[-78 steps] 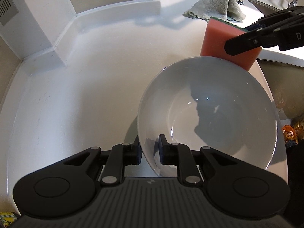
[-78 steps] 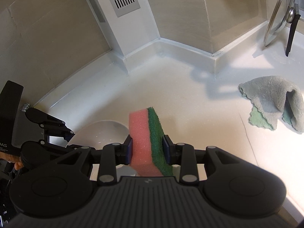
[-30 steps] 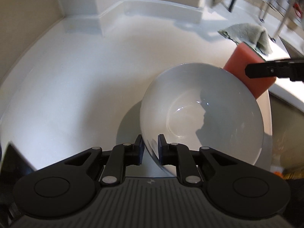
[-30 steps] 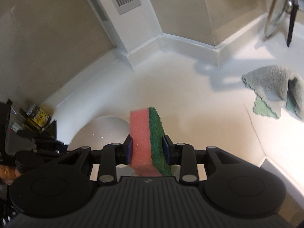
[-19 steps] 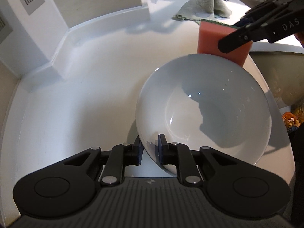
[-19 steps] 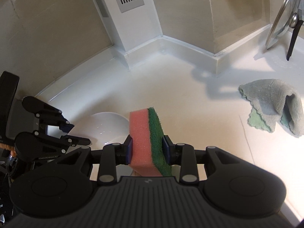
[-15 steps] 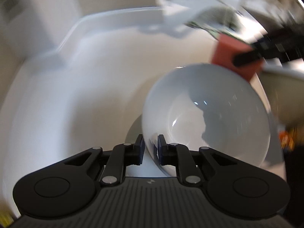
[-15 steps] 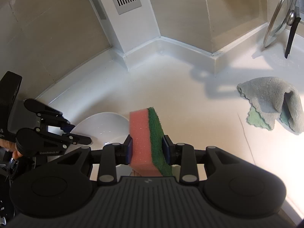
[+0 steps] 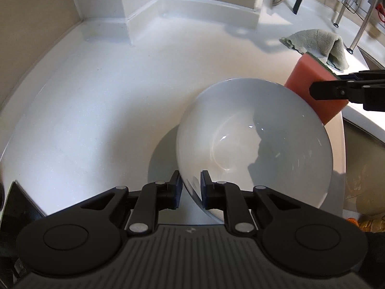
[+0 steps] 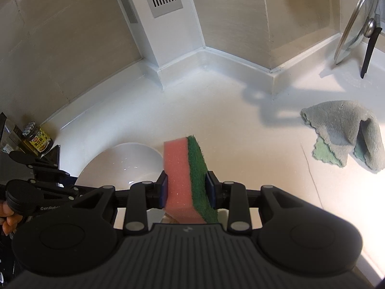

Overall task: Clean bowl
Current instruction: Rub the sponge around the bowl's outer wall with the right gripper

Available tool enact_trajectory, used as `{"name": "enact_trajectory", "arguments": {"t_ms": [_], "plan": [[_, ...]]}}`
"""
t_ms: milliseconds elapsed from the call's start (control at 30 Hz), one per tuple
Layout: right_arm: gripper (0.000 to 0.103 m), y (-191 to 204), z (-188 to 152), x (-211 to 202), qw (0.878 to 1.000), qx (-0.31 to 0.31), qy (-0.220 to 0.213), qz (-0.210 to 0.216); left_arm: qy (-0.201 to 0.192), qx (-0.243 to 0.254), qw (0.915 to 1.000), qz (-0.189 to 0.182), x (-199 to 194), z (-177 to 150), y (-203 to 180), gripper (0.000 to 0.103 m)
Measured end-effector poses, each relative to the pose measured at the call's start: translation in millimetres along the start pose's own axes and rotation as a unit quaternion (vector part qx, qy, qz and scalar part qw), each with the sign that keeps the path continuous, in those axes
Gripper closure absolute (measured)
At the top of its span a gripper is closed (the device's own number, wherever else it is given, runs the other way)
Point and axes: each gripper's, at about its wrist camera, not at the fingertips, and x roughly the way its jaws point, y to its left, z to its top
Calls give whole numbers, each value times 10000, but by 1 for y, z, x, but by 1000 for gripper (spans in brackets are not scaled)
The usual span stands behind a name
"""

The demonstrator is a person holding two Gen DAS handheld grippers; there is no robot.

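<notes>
My left gripper (image 9: pixel 190 185) grips the near rim of a white bowl (image 9: pixel 252 144), which it holds tilted above the white counter (image 9: pixel 96 96). Its jaws are closing, one pad inside the rim and one outside. My right gripper (image 10: pixel 186 187) is shut on a pink sponge (image 10: pixel 185 168) with a green scouring side. In the left wrist view the sponge (image 9: pixel 305 79) sits just beyond the bowl's far right rim. From the right wrist view the bowl (image 10: pixel 125 163) lies to the left of the sponge.
A crumpled grey cloth (image 10: pixel 344 130) lies on the counter to the right. A glass lid (image 10: pixel 356 24) leans against the back wall. A small jar (image 10: pixel 37 139) stands at the far left. The metal sink (image 9: pixel 361 144) opens at the right of the bowl.
The left wrist view has swung about over the counter while the bowl stays in the left grip. The sponge stays by the bowl's far rim in the right grip.
</notes>
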Motion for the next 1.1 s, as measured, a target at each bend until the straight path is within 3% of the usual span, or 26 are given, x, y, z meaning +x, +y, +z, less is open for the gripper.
{"name": "enact_trajectory", "arguments": {"t_ms": [167, 200, 233, 333, 400, 500, 567, 633, 700, 767, 967, 1000, 1033, 1100], "plan": [[75, -1, 0, -1, 10000, 5, -7, -8, -13, 1034, 9945, -194, 7, 14, -1, 87], [75, -2, 0, -1, 10000, 16, -11, -12, -4, 1314, 9911, -211, 9, 17, -3, 87], [75, -2, 0, -2, 10000, 28, -15, -16, 12, 1837, 9826, -258, 10, 20, -6, 85], [75, -6, 1, -2, 9999, 117, -20, -1, 40, 2533, 9660, -514, 14, 28, -8, 84], [75, -10, 1, -2, 9997, 229, -37, 23, -19, 2519, 9656, -645, 16, 32, -4, 85], [75, -12, 0, -2, 9995, 310, -43, 46, -77, 1670, 9840, -610, 14, 36, 5, 84], [75, -12, 0, -3, 9995, 321, -55, 43, 2, 335, 9978, -581, 8, 31, 19, 83], [75, -12, -1, -4, 9993, 353, -70, 31, 0, -661, 9962, -562, 3, 20, 29, 83], [75, -11, -2, -5, 9991, 409, -98, 11, -89, -1110, 9925, -512, 1, 8, 32, 83], [75, -12, -5, -6, 9987, 484, -119, 44, -83, -1194, 9917, -460, 0, -1, 27, 87], [75, -9, -5, -5, 9992, 349, 7, 168, 70, 235, 9992, -308, 3, 13, 12, 89], [75, -10, -4, -5, 9992, 350, 22, 183, 86, 535, 9981, -309, 4, 16, 10, 89], [75, -10, -3, -4, 9993, 331, 30, 186, 116, 1141, 9929, -323, 6, 21, 4, 87], [75, -10, 0, -2, 9995, 264, 47, 167, 184, 1878, 9813, -377, 7, 25, -4, 85]]}}
